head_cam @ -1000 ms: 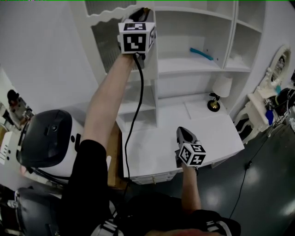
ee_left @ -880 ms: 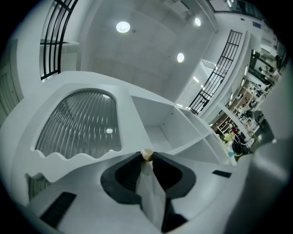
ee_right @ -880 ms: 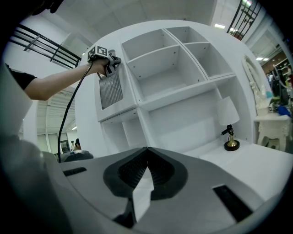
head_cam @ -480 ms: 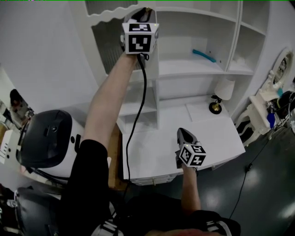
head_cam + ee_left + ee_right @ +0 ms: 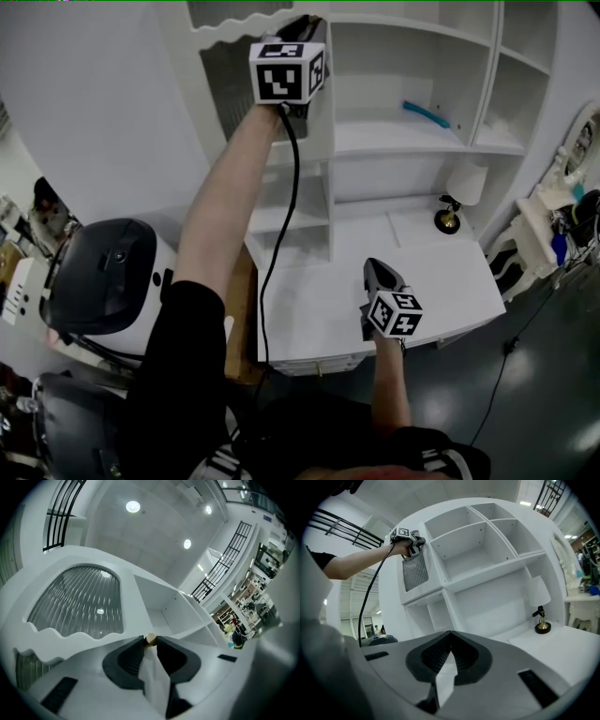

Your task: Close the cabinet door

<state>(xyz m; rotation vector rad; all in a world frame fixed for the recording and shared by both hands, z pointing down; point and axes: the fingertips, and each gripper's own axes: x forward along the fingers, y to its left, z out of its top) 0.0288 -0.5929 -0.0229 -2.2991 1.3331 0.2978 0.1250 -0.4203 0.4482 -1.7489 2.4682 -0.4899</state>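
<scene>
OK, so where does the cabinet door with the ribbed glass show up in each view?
Head view: the cabinet door sits upper left.
Left gripper view: it fills the left half; its knob sits between the left hand-held gripper's opening jaws.
Right gripper view: upper left, small.
Shared landmark: the open shelves immediately right of the door.

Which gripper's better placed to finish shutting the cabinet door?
Left: left gripper is at the door, jaws opening with its knob between them; right gripper is shut, low over the desk.
</scene>
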